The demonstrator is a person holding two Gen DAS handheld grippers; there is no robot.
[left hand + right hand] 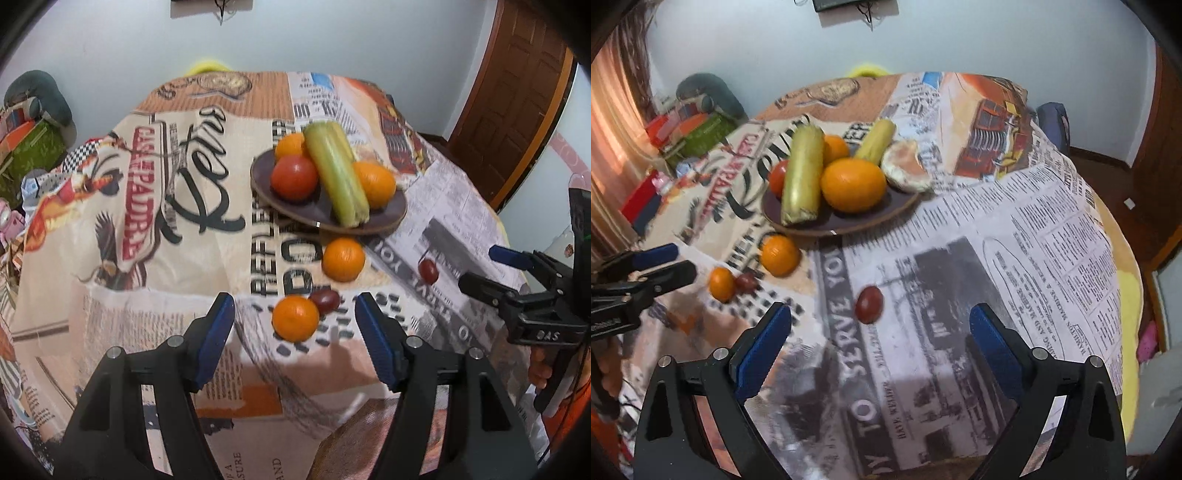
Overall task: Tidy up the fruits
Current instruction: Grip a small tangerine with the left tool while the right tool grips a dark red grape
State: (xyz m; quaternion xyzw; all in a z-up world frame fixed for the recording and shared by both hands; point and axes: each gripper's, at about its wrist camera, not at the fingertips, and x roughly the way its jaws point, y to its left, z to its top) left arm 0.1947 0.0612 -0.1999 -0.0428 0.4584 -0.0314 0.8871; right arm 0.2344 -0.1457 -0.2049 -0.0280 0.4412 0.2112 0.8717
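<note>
My left gripper [294,301] is open over the printed tablecloth. An orange [295,318] lies between its blue pads, untouched, with a dark red fruit [325,300] right behind it. Another orange [343,259] lies nearer the dark plate [306,214], which holds a tomato [294,177], two oranges and a green-yellow cob [336,173]. My right gripper [879,308] is open too, with a small red fruit [869,300] on the cloth between its fingertips, clear of both pads. In the right wrist view the plate [849,218] sits beyond.
A second cob [877,142] and a pale round bun-like thing [905,166] rest at the plate's far edge. The table's edge drops off at the right. Boxes and bags [33,147] crowd the left side; a wooden door [517,92] stands at the back right.
</note>
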